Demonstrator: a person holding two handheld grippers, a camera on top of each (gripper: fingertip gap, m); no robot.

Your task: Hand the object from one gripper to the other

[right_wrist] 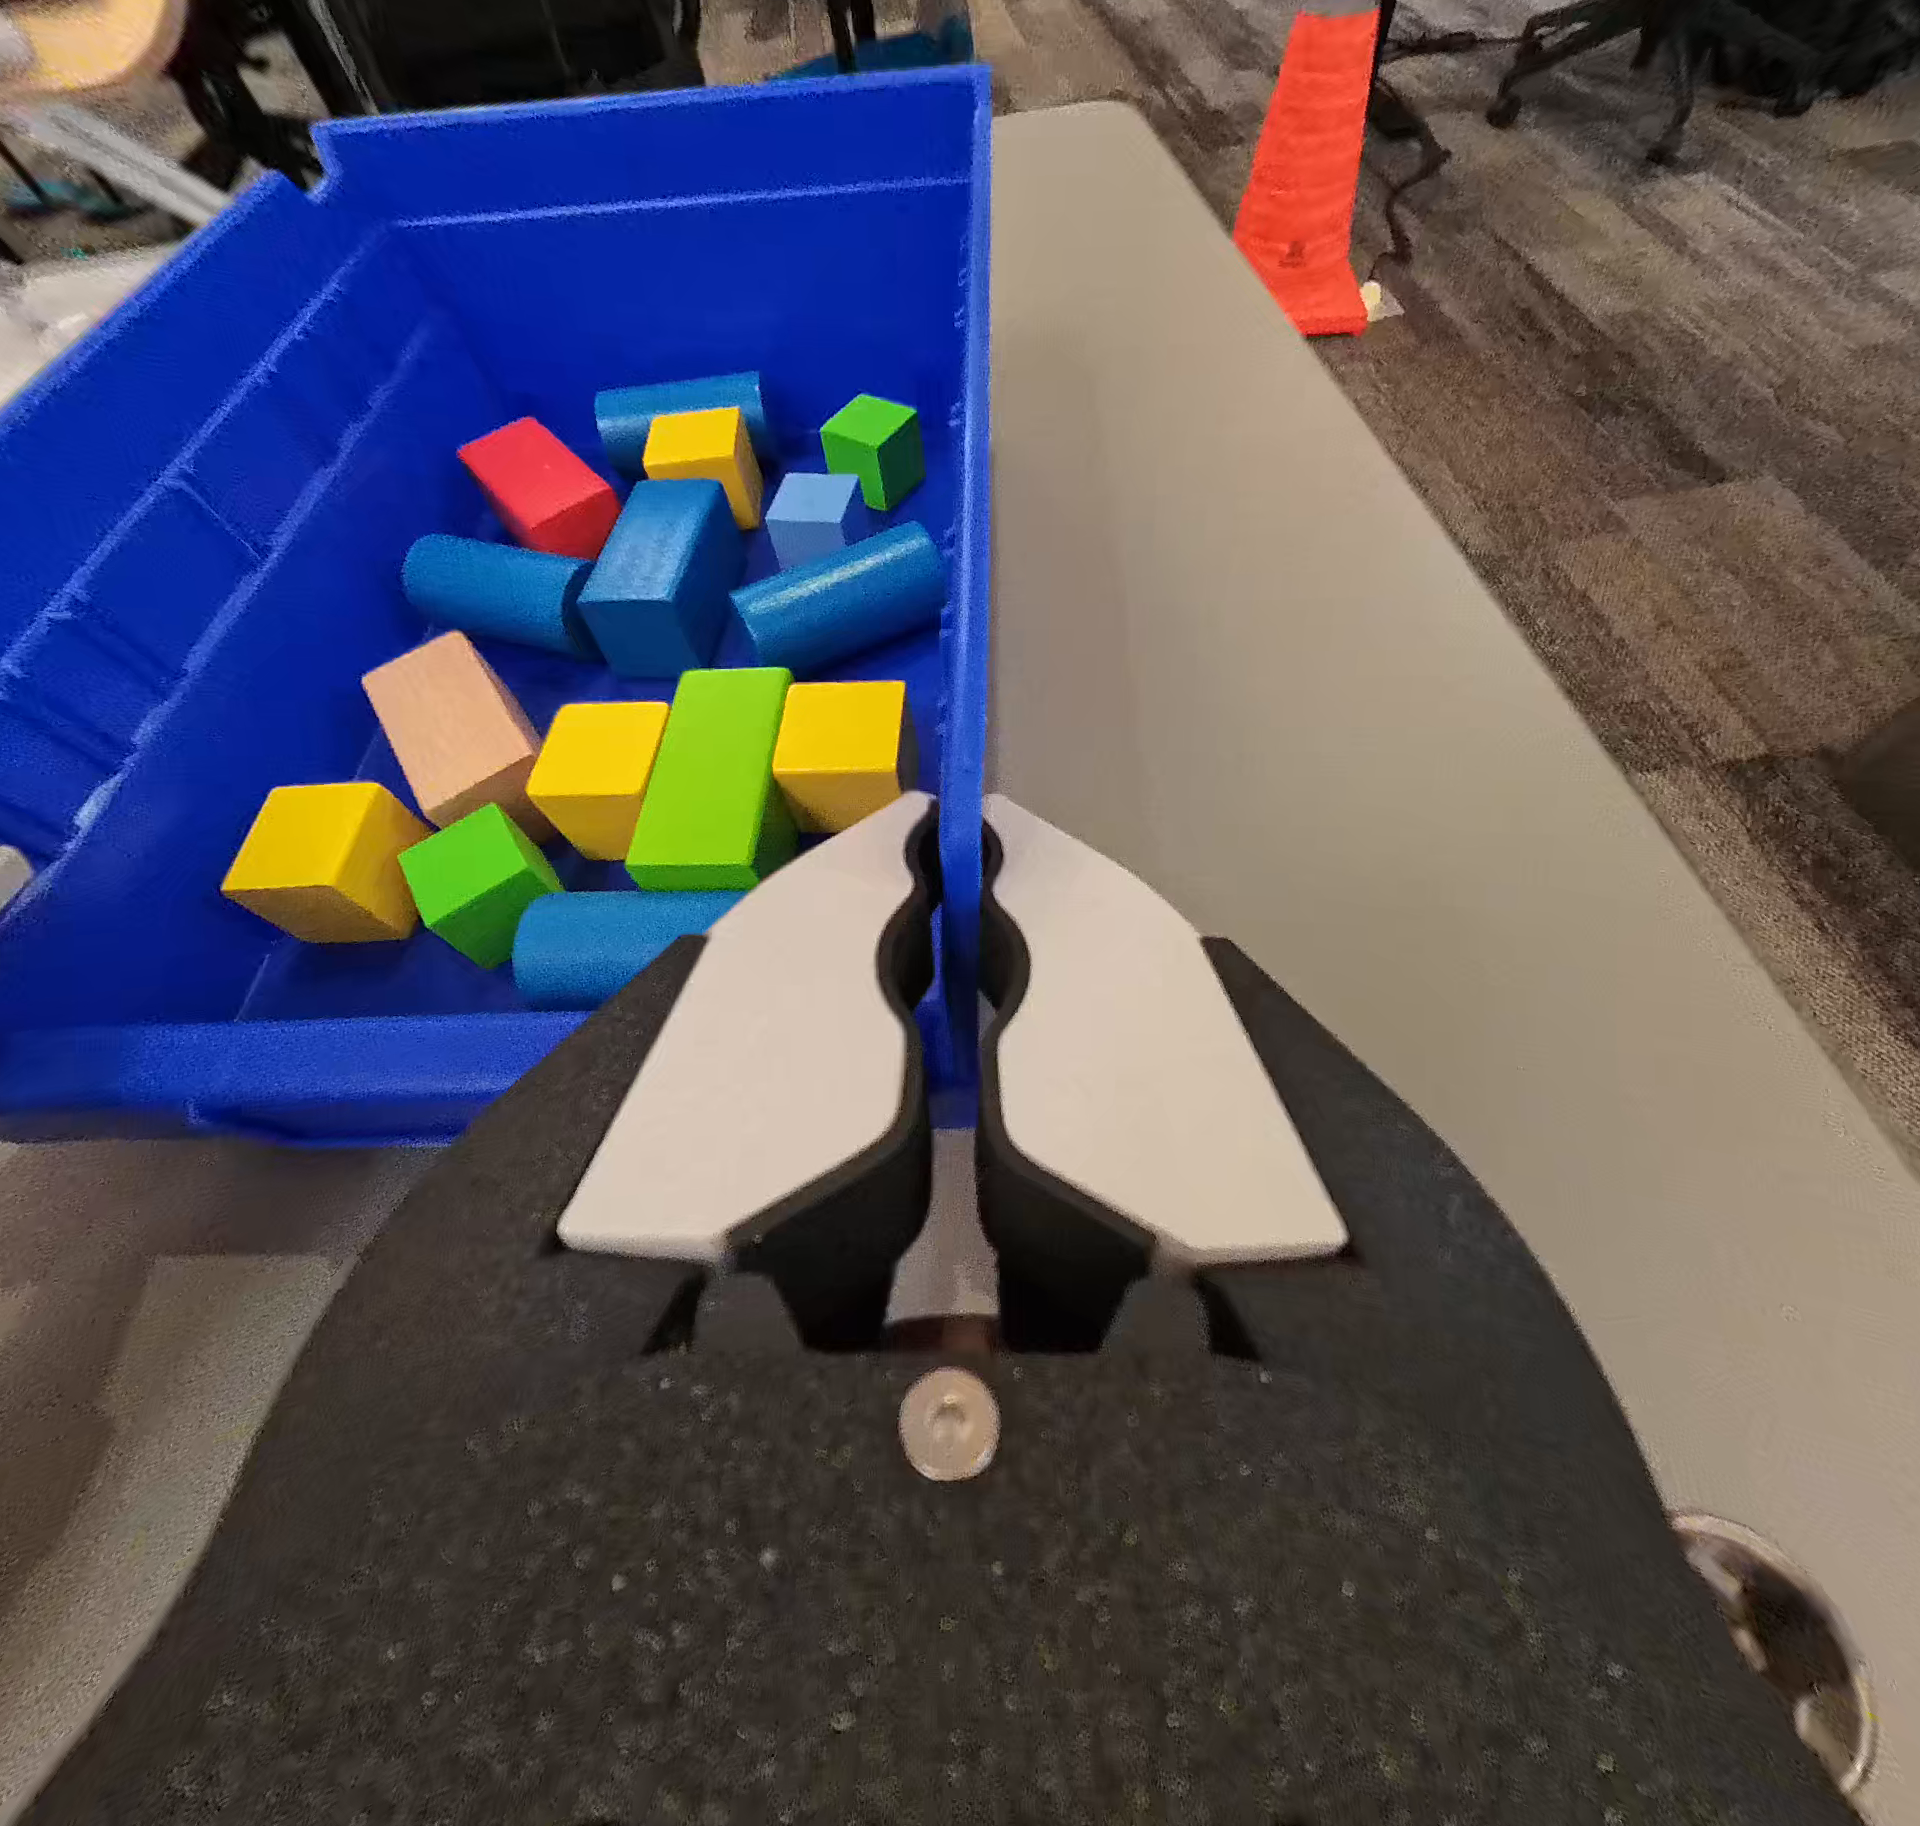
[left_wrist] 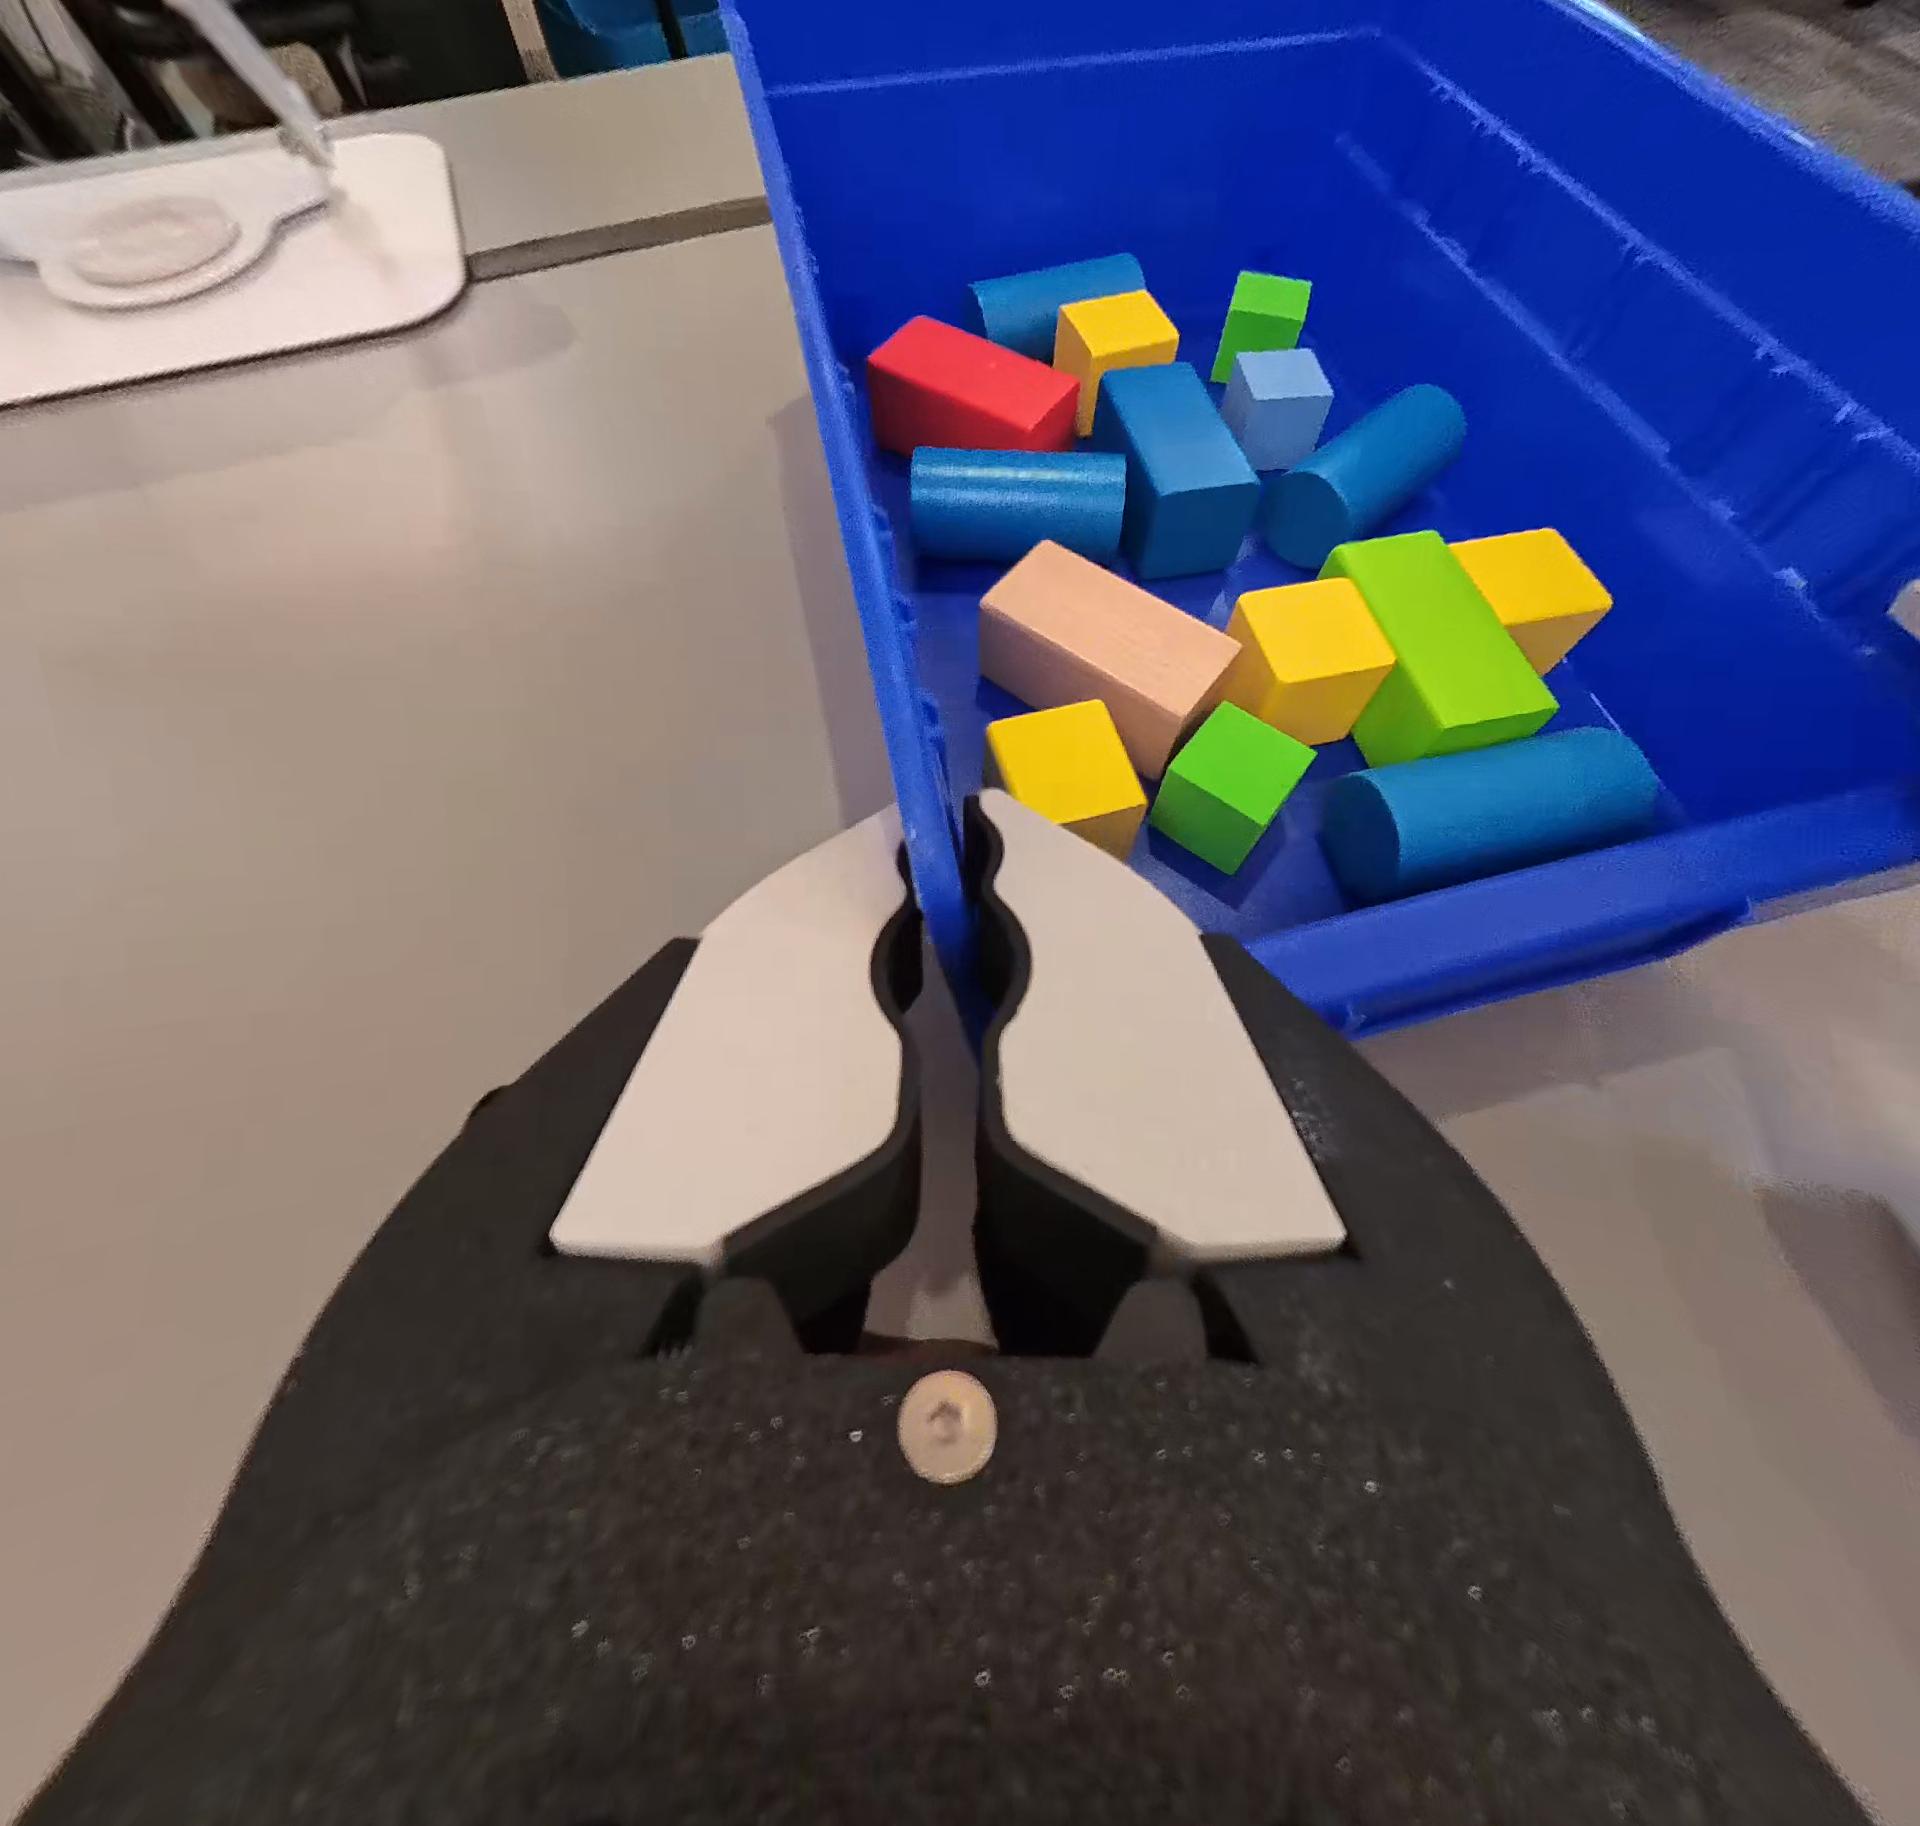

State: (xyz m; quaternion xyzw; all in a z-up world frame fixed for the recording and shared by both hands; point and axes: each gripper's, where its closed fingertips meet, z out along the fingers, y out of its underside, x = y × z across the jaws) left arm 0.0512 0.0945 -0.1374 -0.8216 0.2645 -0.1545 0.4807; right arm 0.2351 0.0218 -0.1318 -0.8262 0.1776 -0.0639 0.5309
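My left tongs (left_wrist: 940, 841) are pinched narrow on the left wall of the bin (left_wrist: 1091, 31), one finger outside and one inside, the wall running up between them. My right tongs (right_wrist: 958, 820) grip the opposite wall of the same bin (right_wrist: 644, 145) the same way, closed down onto the plastic. So both pairs hold the bin at its near corners, and it sits on the grey table (left_wrist: 364, 685).

Inside lie loose wooden blocks (none of them in either grip): a red block (left_wrist: 966, 389) toward the far end, a plain wood block (left_wrist: 1107, 654) nearer, a long green block (left_wrist: 1439, 649) lying across two yellow ones, and blue cylinders scattered about, one (left_wrist: 1486, 805) against the near wall.

A white stand (left_wrist: 218, 259) rests on the table off to my left. Beyond the table's right edge an orange cone (right_wrist: 1314, 124) stands on the carpet.
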